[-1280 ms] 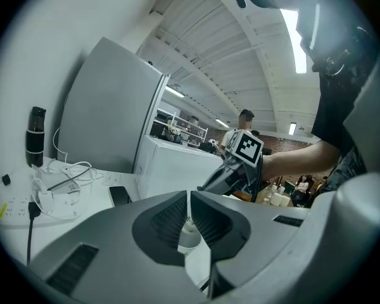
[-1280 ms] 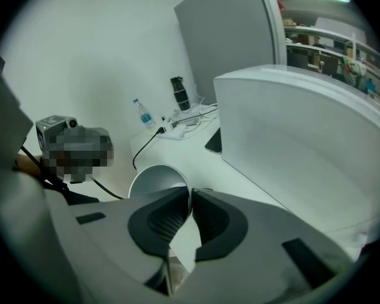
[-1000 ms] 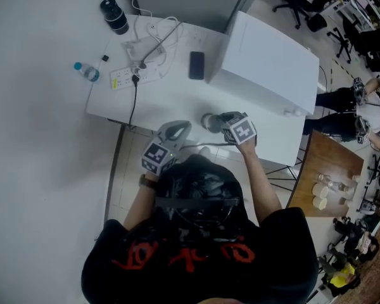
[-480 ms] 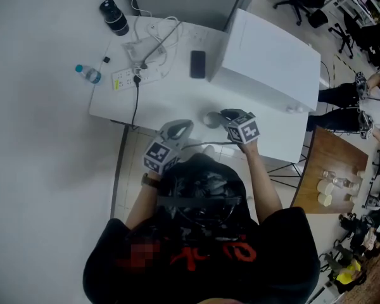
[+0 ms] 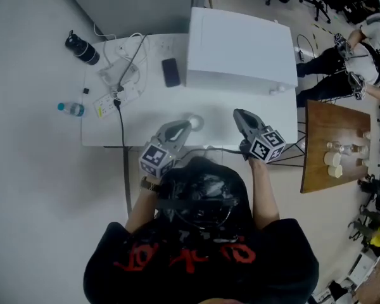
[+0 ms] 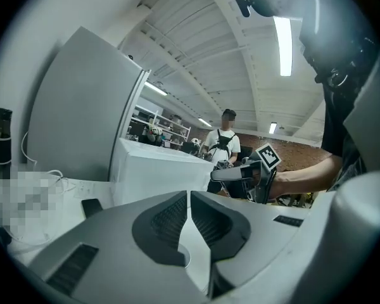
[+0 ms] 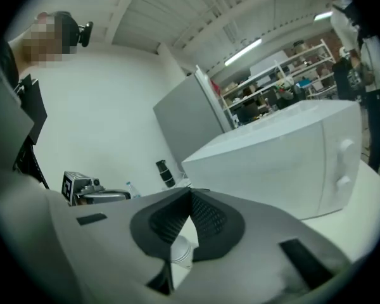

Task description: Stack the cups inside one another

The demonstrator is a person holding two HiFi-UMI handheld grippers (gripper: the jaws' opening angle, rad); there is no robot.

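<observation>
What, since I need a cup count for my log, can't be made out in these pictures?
- Head view: the cup is too small to tell one from several nested, or whether the left claw touches it.
- Right gripper view: the right claw, jaws shut, hides all but a sliver of the cup.
- Head view: items on the wooden table are too small to name.
- Head view: the person's head covers the white table at its near edge.
</observation>
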